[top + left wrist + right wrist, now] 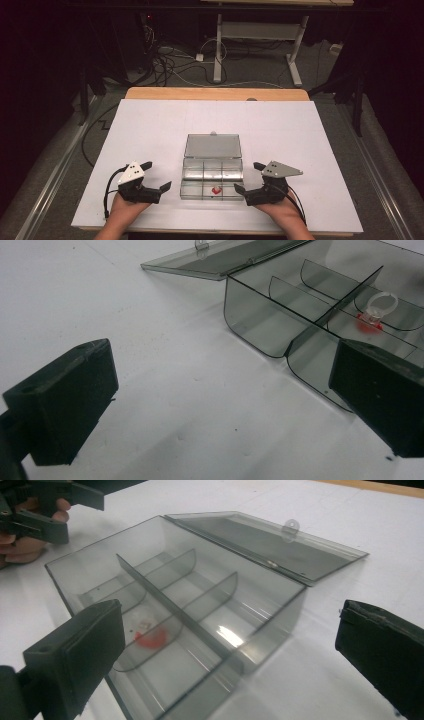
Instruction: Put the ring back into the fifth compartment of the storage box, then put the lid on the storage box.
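Smoky clear plastic forms the compartment box (212,176), which sits near the middle of the white table (150,125) with its lid (213,145) folded flat on the far side. A small red-based ring (216,190) lies in the middle compartment of the near row. The left hand-held gripper (156,176) rests left of the box, jaws spread and empty. The right hand-held gripper (248,177) sits just right of it, jaws likewise apart, holding nothing. No readable writing appears on the box.
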The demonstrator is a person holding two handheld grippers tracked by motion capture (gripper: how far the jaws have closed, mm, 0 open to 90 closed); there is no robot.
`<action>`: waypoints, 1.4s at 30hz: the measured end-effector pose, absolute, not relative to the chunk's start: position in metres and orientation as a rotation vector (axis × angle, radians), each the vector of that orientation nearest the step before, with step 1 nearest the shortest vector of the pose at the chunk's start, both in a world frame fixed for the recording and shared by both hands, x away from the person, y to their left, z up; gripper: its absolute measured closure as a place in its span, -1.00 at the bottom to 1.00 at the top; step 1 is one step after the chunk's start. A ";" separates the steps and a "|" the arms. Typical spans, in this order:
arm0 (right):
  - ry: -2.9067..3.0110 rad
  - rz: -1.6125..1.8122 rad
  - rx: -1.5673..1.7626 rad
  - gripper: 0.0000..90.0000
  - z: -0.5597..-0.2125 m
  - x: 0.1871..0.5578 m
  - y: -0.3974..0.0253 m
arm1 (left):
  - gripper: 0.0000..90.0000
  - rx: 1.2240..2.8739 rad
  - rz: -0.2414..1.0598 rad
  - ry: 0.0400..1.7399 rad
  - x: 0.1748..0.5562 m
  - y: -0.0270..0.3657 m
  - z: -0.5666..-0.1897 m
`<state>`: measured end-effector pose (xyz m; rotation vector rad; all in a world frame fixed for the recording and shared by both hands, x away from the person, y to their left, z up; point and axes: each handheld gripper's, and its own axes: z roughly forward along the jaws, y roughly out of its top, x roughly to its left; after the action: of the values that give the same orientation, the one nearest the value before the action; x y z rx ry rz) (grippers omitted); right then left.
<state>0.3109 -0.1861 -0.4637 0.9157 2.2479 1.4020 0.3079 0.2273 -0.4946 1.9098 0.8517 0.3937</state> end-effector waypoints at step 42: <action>2.110 1.298 1.020 -0.98 -0.470 0.310 -0.230 | -1.00 1.879 0.341 0.887 0.315 0.221 -0.487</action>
<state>0.3097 -0.2301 -0.4702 1.0201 2.1104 1.2983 0.3155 0.2214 -0.4869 1.8789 0.8875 0.3410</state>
